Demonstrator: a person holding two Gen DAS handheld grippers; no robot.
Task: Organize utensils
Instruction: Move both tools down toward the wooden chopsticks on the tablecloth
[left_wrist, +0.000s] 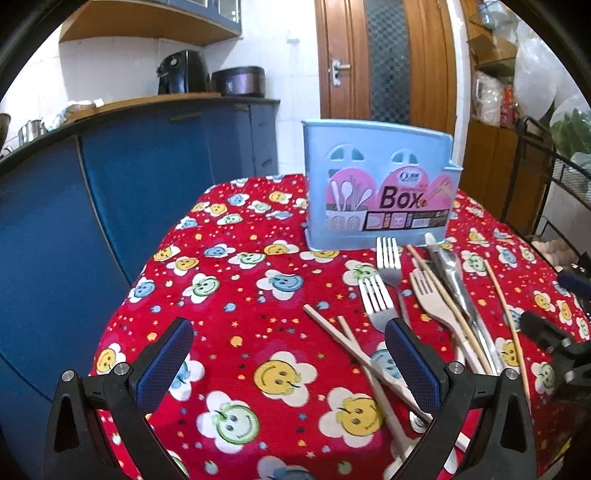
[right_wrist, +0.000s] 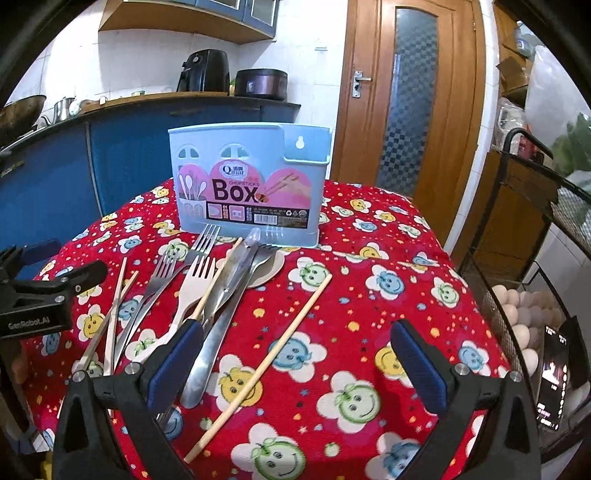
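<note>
Red smiley-flower tablecloth (right_wrist: 369, 314) covers the table; at its far side stands a blue holder (right_wrist: 247, 177) labelled "CHOPSTICKS Box". Forks, knives and chopsticks (right_wrist: 218, 291) lie piled before it. Left gripper (left_wrist: 288, 365) and right gripper (right_wrist: 295, 365) hover spread wide, empty; one loose chopstick (right_wrist: 266, 362) lies between the right jaws.

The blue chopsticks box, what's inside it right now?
Nothing sticks out above the rim of the blue chopsticks box; its inside is hidden by its front wall. Forks and chopsticks lie on the tablecloth.
</note>
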